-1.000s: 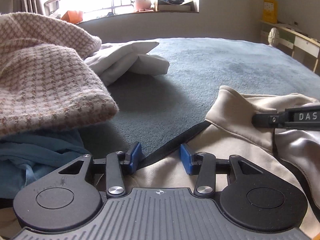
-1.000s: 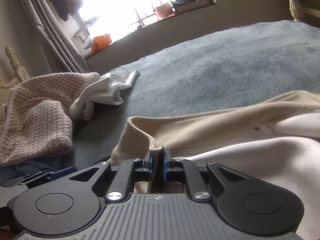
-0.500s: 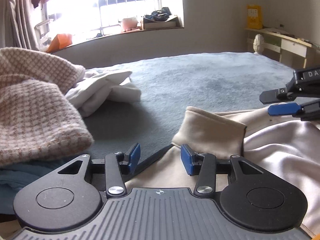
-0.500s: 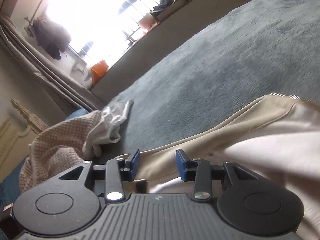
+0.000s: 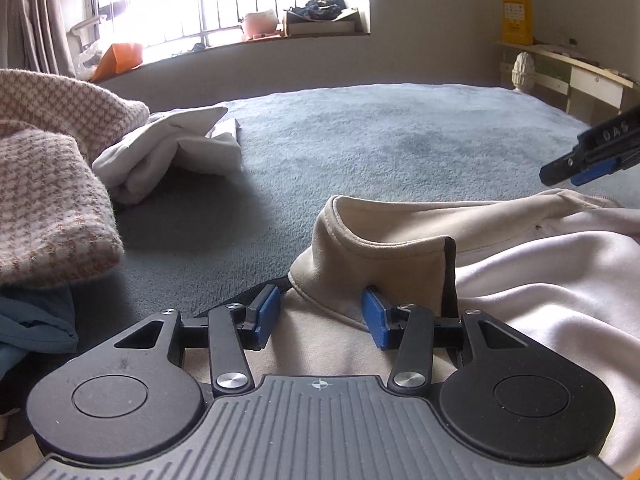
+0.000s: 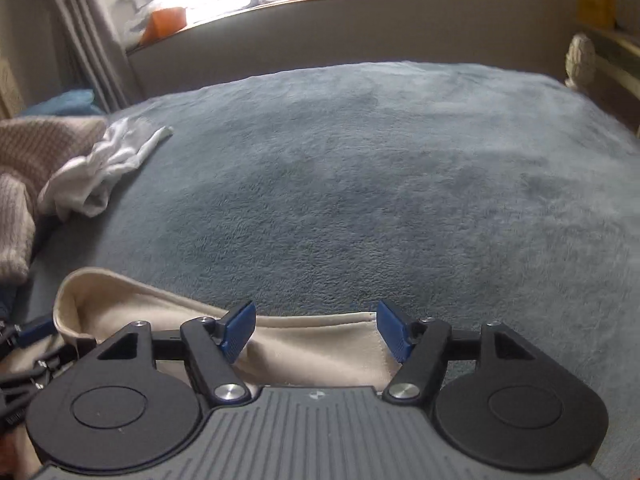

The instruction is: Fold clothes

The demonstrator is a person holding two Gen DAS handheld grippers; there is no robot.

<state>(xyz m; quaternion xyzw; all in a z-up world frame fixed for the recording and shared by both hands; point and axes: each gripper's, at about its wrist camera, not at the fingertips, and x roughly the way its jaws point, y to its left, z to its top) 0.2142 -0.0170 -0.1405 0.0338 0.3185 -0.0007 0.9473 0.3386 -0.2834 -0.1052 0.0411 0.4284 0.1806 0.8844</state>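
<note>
A beige garment (image 5: 400, 256) with a pale pink lining (image 5: 552, 280) lies on the grey-blue bed cover (image 5: 380, 148). My left gripper (image 5: 320, 316) is open, its blue pads either side of a raised beige cuff or collar edge. My right gripper (image 6: 316, 330) hangs open above the garment's far beige edge (image 6: 312, 340), holding nothing. In the left wrist view the right gripper (image 5: 592, 160) shows at the right edge, lifted off the cloth.
A houndstooth knit (image 5: 48, 184) is piled at the left over a teal cloth (image 5: 32, 320). A crumpled white garment (image 5: 176, 152) lies beside it, also visible as white cloth (image 6: 100, 168). Windowsill clutter (image 5: 312, 20) and a shelf unit (image 5: 568, 72) stand behind the bed.
My right gripper let go of the beige garment, opened wide, rose and swung toward the bare bed. The left gripper stayed open and shifted up to the raised beige edge.
</note>
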